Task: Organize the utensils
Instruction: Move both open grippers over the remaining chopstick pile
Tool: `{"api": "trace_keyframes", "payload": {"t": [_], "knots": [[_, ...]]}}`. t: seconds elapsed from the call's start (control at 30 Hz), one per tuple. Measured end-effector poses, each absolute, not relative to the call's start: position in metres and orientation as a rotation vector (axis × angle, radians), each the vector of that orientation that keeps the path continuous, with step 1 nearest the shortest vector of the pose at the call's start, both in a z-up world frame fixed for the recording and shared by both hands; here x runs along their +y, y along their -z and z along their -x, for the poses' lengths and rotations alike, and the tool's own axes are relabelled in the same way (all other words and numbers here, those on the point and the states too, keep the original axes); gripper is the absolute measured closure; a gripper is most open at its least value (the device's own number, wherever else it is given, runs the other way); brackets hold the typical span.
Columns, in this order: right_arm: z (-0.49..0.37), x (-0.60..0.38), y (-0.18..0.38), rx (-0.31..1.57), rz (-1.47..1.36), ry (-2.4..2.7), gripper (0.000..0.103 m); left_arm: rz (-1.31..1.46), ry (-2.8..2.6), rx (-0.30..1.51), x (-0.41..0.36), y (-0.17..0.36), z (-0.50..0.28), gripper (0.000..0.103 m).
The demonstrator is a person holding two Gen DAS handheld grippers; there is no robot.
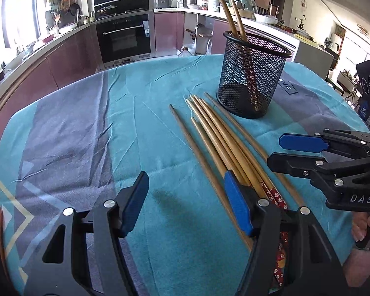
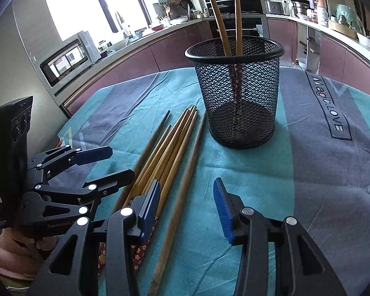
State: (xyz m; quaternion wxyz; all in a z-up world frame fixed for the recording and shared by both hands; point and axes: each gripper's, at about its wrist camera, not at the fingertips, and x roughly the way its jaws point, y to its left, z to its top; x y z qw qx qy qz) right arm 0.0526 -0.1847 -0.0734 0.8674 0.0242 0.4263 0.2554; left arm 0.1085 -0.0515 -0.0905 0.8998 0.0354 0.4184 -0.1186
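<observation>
Several wooden chopsticks [image 1: 222,143] [image 2: 170,148] lie in a loose bundle on the cloth, their red patterned ends [image 1: 276,194] towards me. A black mesh holder [image 1: 251,79] [image 2: 236,93] stands upright just beyond them, with two chopsticks [image 1: 231,7] [image 2: 219,12] leaning in it. My left gripper [image 1: 186,204] [image 2: 122,162] is open low over the cloth. Its right finger rests over the bundle, and the leftmost stick runs just inside that finger. My right gripper [image 2: 187,194] [image 1: 275,150] is open too. One stick lies between its jaws, apart from both pads.
A teal and grey cloth [image 1: 86,128] [image 2: 320,172] covers the table. Behind the table's far edge are kitchen counters and an oven [image 1: 124,37]. A person's hand [image 1: 365,224] [image 2: 12,246] holds each gripper's handle.
</observation>
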Motion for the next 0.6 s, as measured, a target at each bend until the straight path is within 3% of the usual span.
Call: {"api": "trace_keyframes", "payload": {"t": [0.27,0.6], "knots": [[-0.0538,-0.1805,0.0744,0.897,-0.04,-0.531,0.061,-0.07,0.253,0.883,-0.0541,0.0966,-0.1138,0.044],[-0.0567,-0.1783,0.0767,0.913,-0.019,-0.51,0.071,-0.101,0.313,0.878,-0.0596,0.098,-0.1132,0.067]]}}
